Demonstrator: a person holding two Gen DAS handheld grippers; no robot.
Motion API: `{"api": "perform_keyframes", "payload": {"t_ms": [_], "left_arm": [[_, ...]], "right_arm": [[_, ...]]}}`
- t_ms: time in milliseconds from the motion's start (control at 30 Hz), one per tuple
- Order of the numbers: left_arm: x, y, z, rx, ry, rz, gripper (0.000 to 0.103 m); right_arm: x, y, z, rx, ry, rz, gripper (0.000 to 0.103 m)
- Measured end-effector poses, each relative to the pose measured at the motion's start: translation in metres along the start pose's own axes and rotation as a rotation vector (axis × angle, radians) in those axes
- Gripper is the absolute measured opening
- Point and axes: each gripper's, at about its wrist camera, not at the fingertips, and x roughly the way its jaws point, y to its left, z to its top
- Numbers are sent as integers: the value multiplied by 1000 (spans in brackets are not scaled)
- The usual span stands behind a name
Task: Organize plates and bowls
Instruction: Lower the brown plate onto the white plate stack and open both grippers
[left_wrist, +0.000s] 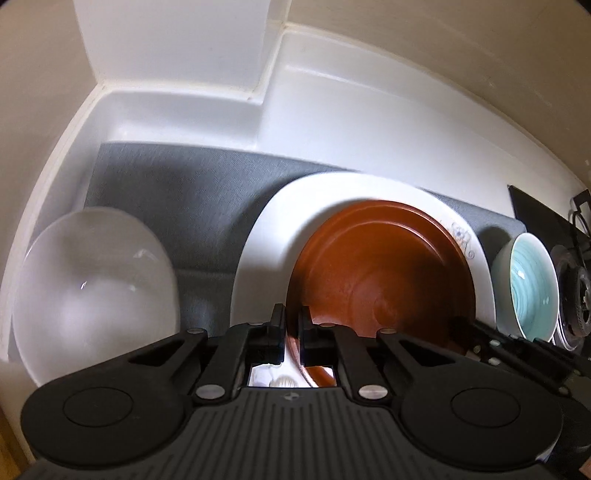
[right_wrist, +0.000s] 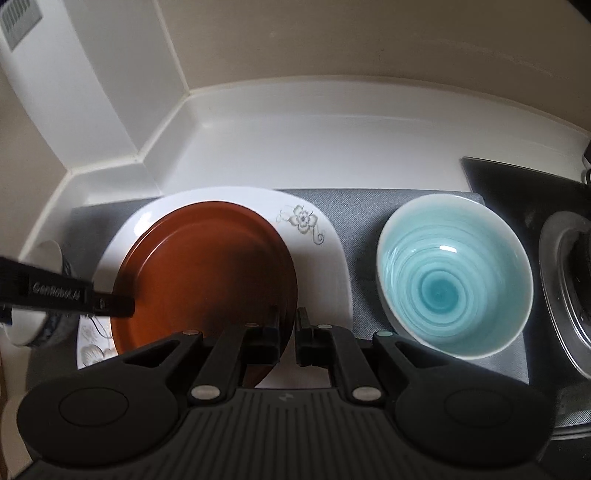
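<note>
I see both tools nipping the round brown plate's (right_wrist: 207, 273) rim, left tool (left_wrist: 291, 325) and right tool (right_wrist: 288, 325), atop the white flowered plate (right_wrist: 325, 236) on the grey mat (right_wrist: 362, 210).

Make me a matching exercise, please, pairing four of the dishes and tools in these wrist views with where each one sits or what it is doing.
Things:
1. brown plate
2. turquoise bowl
3. white bowl
4. right gripper

Places or states:
A. alone at the left end of the grey mat
B. stacked on the white flowered plate
C. jaws closed on the brown plate's right rim
D. right of the plates, upright and empty

Pairs: 1-B, 2-D, 3-A, 4-C
</note>
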Motion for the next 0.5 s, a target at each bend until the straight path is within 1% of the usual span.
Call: {"api": "perform_keyframes", "payload": {"t_ms": [133, 267, 333, 367, 400, 433, 467, 500], "left_arm": [[-1, -4, -3, 26, -32, 23, 7], [-2, -9, -9, 79, -59, 35, 8], [-2, -4, -9, 71, -51, 1, 8], [-5, 1, -10, 49, -42, -31, 8], [-10, 7, -11, 26, -46, -64, 12], [-19, 13, -14, 12, -61, -86, 15], [-30, 20, -19, 1, -89, -98, 24], [-43, 28, -25, -12, -123, -102, 37]], "right_arm": [[3, 0, 3, -23, -13, 7, 9], [2, 0, 2, -34, -26, 4, 9], [0, -1, 1, -17, -34, -3, 11], [-3, -3, 0, 4, -45, 1, 14], [-8, -6, -1, 28, -58, 15, 28], [-14, -8, -2, 42, -78, 36, 34], [-21, -8, -3, 39, -97, 53, 35], [-27, -7, -3, 26, -111, 51, 35]]}}
